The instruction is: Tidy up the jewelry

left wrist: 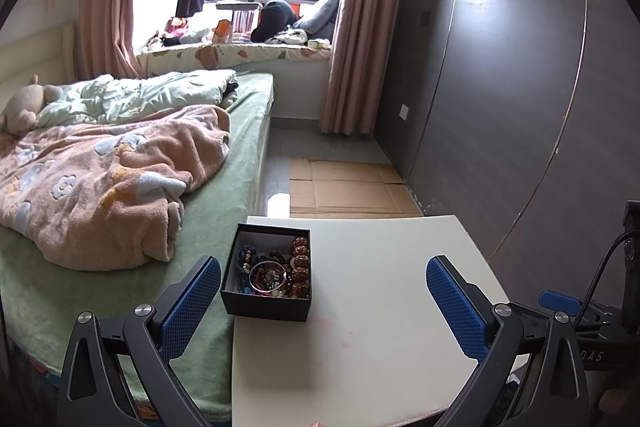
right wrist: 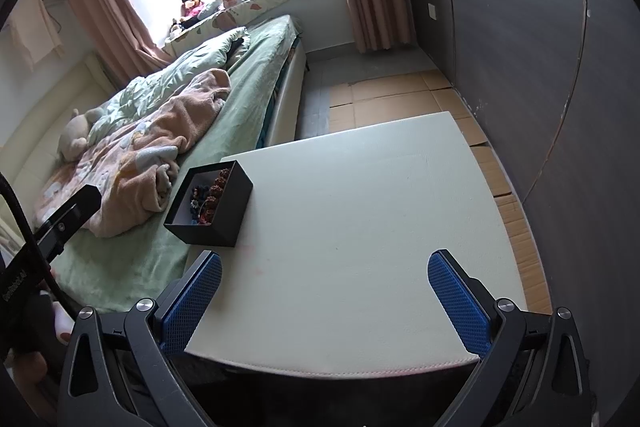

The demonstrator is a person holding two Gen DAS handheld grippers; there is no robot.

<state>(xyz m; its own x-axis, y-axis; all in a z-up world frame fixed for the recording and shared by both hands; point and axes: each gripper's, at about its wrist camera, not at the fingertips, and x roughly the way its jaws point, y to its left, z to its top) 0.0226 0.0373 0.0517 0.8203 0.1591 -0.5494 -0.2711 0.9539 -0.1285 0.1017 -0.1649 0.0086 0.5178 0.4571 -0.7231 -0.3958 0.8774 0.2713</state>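
A black open box [left wrist: 267,307] stands at the left edge of a white table [left wrist: 380,307]. It holds beaded bracelets, a silver bangle [left wrist: 267,274] and large brown beads [left wrist: 301,267]. My left gripper [left wrist: 324,291] is open and empty, held over the table just behind and right of the box. In the right wrist view the box [right wrist: 224,219] sits far left on the table [right wrist: 360,227]. My right gripper [right wrist: 325,287] is open and empty above the table's near edge. The left gripper's body [right wrist: 60,223] shows at the left.
A bed [left wrist: 224,187] with a green sheet and a pink blanket [left wrist: 108,183] touches the table's left side. Flattened cardboard [left wrist: 344,191] lies on the floor beyond the table. A dark wardrobe wall [left wrist: 520,107] runs along the right. The right gripper's body [left wrist: 580,311] is at the right.
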